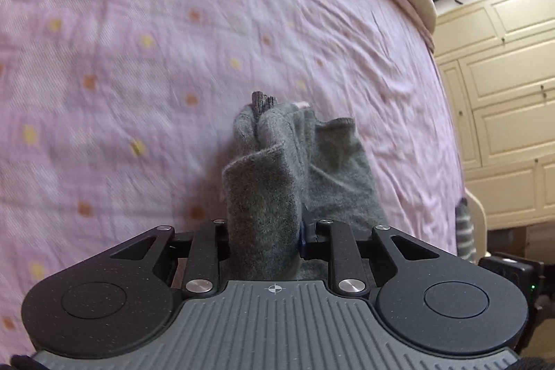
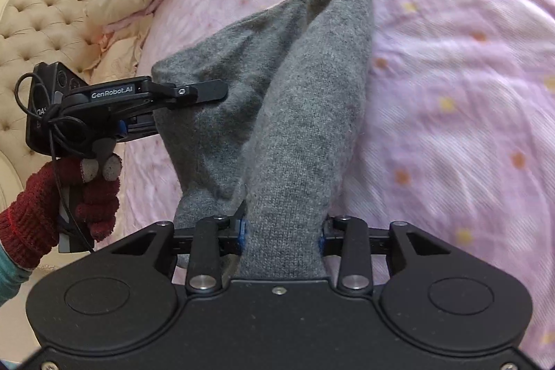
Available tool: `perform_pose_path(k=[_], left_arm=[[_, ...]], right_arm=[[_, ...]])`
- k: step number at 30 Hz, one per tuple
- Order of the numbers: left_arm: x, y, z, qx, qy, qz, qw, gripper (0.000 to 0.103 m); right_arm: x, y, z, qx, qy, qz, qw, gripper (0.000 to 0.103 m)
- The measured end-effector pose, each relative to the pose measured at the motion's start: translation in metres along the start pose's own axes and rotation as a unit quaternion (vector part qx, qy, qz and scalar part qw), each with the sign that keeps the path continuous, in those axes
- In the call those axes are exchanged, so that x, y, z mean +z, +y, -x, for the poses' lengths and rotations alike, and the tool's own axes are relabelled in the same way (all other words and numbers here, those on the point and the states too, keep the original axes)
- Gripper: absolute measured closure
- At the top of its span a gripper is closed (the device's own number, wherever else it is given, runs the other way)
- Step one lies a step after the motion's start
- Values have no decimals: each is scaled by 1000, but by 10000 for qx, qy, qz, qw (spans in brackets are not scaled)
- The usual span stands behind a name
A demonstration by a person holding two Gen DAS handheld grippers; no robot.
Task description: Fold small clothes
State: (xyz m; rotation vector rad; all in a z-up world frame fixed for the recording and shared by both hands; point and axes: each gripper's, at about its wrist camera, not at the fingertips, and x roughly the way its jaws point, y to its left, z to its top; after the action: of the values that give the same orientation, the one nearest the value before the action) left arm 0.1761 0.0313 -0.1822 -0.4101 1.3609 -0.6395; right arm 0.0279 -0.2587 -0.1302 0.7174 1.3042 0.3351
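Pink dotted bedspread (image 2: 451,58) lies under a grey knitted garment (image 2: 312,92), held up above mid-bed: soft, light, floppy, best gripped at its edges. Right tool (image 2: 282,231) and left tool (image 1: 265,231) are each clenched on its fabric.

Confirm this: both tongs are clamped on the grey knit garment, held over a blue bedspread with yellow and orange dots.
Not quite. The bedspread is pink, not blue, as both wrist views show. The rest holds: the left tongs and the right tongs are both shut on the grey knit garment, and the dots are yellow and orange.
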Motion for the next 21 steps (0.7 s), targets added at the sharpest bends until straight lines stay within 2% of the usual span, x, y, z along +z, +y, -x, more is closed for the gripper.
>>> perform_pose_path(k=[2, 3, 4, 5, 6, 11, 13, 16, 18, 21], left_arm=[[-10, -2, -5, 216, -69, -65, 9997, 77], [-13, -2, -7, 477, -186, -158, 9986, 76], [-14, 0, -8, 744, -291, -256, 9965, 72], [-14, 2, -10, 1010, -374, -348, 9936, 65], [-14, 6, -11, 1191, -416, -395, 9912, 53], [-17, 11, -8, 1437, -675, -360, 9867, 33], [-22, 8, -1, 1605, -904, -353, 9823, 32], [-32, 6, 13, 1977, -1227, -264, 9722, 29], [-38, 10, 20, 2231, -1332, -56, 9656, 24], [-45, 19, 30, 2734, -1393, 289, 9513, 24]], right_arm=[[-9, -10, 5, -309, -55, -27, 9995, 42], [-10, -11, 4, -499, -72, -37, 9987, 29], [-13, -13, 3, -614, -89, -53, 9981, 21], [-15, -15, 4, -652, -121, -86, 9978, 21], [-17, -18, 4, -646, -148, -131, 9977, 21], [-22, -19, 10, -691, -278, -41, 9972, 11], [-26, -17, 16, -683, -339, 91, 9970, 4], [-31, -11, 24, -692, -480, 322, 9959, 2], [-31, -6, 29, -705, -568, 439, 9949, 0], [-33, 2, 38, -712, -773, 646, 9924, 0]])
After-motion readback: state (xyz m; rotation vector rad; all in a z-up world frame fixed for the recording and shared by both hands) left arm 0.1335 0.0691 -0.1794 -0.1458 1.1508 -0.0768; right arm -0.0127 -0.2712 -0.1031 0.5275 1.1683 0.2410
